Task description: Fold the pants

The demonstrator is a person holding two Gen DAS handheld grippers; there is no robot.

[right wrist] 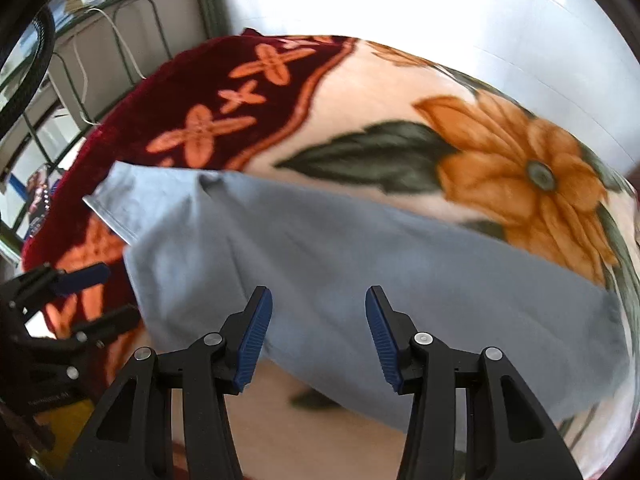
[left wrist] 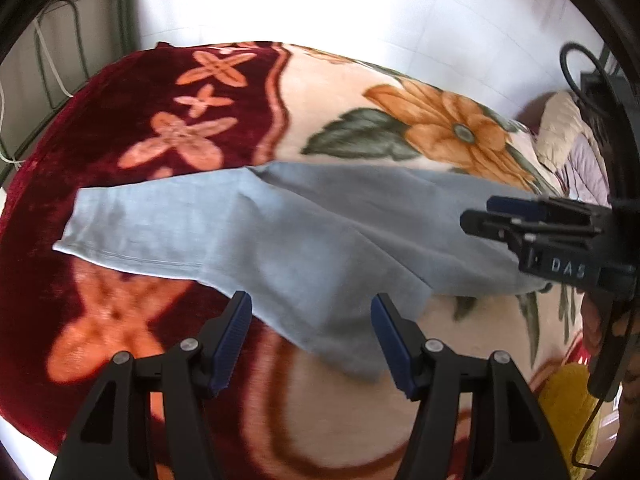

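Note:
Light blue-grey pants (left wrist: 280, 236) lie spread flat on a floral blanket (left wrist: 192, 92), also seen in the right wrist view (right wrist: 360, 264). My left gripper (left wrist: 312, 320) is open and empty, its blue pads just over the pants' near edge. My right gripper (right wrist: 319, 320) is open and empty above the middle of the pants. The right gripper also shows in the left wrist view (left wrist: 500, 216) at the right, over the pants' right end. The left gripper shows in the right wrist view (right wrist: 92, 292) at the left, open.
The blanket (right wrist: 400, 92) covers a bed, dark red with orange crosses at left, cream with an orange flower at right. A green metal bed frame (right wrist: 120, 32) stands at the far left. A white wall is behind. Folded bedding (left wrist: 568, 140) lies far right. A yellow item (left wrist: 568, 400) sits lower right.

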